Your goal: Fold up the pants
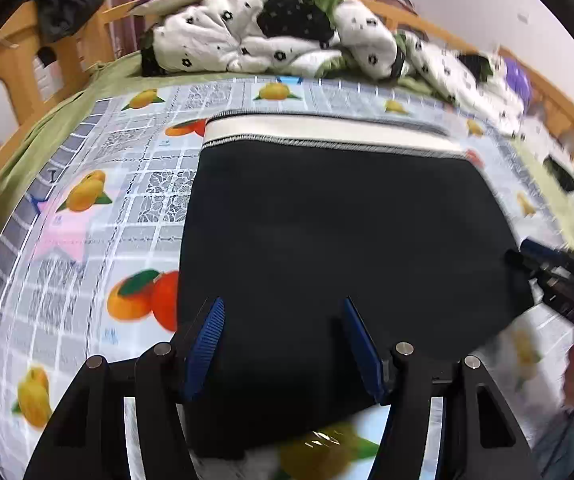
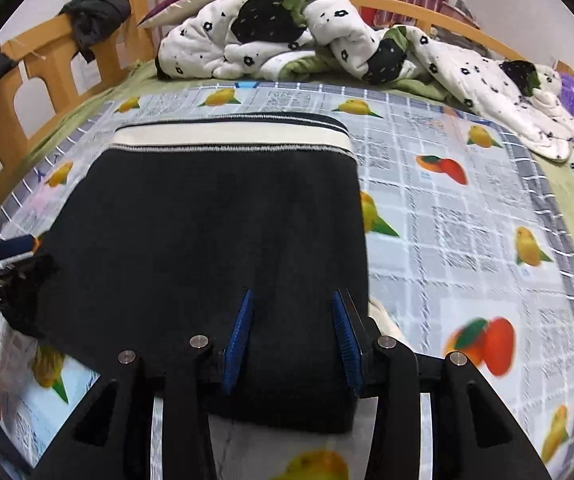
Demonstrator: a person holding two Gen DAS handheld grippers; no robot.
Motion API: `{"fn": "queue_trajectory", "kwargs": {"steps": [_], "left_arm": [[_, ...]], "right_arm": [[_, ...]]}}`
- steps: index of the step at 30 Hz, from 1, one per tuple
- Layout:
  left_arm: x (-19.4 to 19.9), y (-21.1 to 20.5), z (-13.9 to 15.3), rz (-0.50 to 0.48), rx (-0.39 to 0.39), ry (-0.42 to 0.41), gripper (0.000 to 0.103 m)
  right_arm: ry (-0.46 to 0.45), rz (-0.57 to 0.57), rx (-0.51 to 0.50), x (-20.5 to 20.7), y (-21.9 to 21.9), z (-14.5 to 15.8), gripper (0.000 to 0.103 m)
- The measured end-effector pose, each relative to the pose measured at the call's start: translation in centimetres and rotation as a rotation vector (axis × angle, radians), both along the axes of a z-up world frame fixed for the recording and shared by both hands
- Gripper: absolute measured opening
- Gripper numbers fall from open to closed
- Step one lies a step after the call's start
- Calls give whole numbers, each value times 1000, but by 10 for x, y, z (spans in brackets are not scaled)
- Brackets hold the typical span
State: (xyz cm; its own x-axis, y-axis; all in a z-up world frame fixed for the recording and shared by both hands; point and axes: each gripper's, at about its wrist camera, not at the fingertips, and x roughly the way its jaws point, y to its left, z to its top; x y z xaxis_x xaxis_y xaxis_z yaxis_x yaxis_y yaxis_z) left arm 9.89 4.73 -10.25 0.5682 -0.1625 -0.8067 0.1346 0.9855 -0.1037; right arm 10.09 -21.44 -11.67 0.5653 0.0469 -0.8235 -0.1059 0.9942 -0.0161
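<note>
pants (image 1: 327, 232): black, cream band | cloth (image 1: 99, 248): grey-white grid, orange and yellow fruit | quilt (image 2: 279, 36): white, black flowers

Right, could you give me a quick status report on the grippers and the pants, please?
Left gripper open, right gripper open, nothing held. Pants folded flat on the fruit-print cloth. Quilt heaped behind, clear of the pants.

Folded black pants (image 2: 207, 248) lie flat on a fruit-print cloth (image 2: 467, 220). The right gripper (image 2: 293, 336) hangs over their near edge, blue fingers (image 2: 239, 340) apart.
</note>
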Motion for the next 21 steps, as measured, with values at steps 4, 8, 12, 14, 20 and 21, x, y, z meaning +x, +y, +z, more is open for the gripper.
{"fn": "queue_trajectory", "kwargs": {"steps": [4, 8, 12, 14, 20, 21], "left_arm": [[-24, -9, 24, -4, 19, -59, 59], [-57, -18, 53, -7, 77, -175, 70], [-85, -22, 75, 19, 120, -238, 75], [-97, -21, 85, 25, 108, -246, 76], [-131, -10, 103, 70, 77, -290, 78], [-137, -10, 103, 71, 82, -291, 78]], "right_arm": [[-69, -47, 25, -28, -8, 27, 42], [-136, -114, 103, -63, -21, 55, 57], [-170, -149, 102, -93, -22, 76, 60], [-176, -157, 108, -107, -22, 87, 60], [-219, -162, 41, -143, -7, 116, 80], [-231, -171, 32, -149, -6, 118, 85]]}}
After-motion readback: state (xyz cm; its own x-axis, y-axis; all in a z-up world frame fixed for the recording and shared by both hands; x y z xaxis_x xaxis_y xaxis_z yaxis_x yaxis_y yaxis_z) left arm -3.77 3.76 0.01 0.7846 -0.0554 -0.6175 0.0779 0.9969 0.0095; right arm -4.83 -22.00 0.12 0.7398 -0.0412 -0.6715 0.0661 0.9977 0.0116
